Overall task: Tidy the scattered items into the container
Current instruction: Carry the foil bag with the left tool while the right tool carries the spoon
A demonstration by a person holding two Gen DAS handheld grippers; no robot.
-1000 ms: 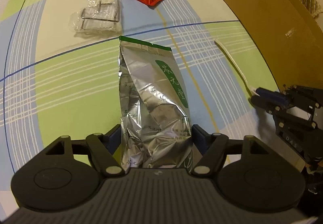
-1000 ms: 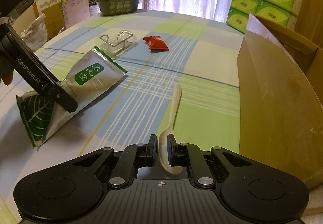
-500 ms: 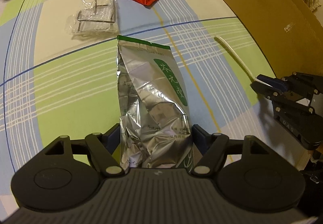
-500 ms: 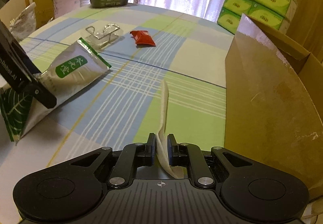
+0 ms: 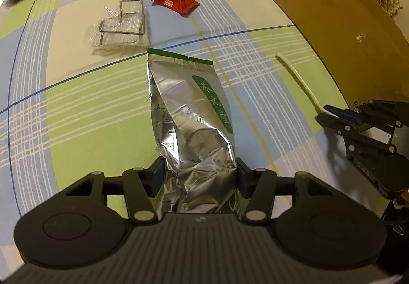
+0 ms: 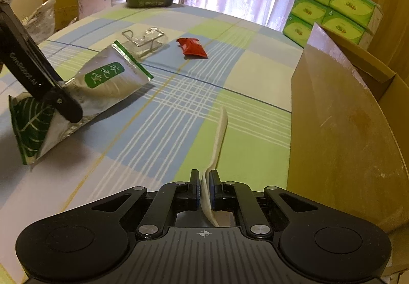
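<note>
A crinkled silver foil pouch with a green label and green top strip runs up the middle of the left wrist frame, its lower end pinched between the left tongs; in the right wrist view the same pouch sits at centre left, tilted, its far end low toward the checked green-and-blue cloth of the counter. A long cream plastic spoon is clamped on edge between the right tongs, handle pointing away up the middle of that frame; in the left view it shows at right, held by those tongs. The brown cardboard box fills the right side, just beside the spoon. Farther off, in the upper middle, lie a red snack packet and a wire rack in clear plastic wrap, near each other.
</note>
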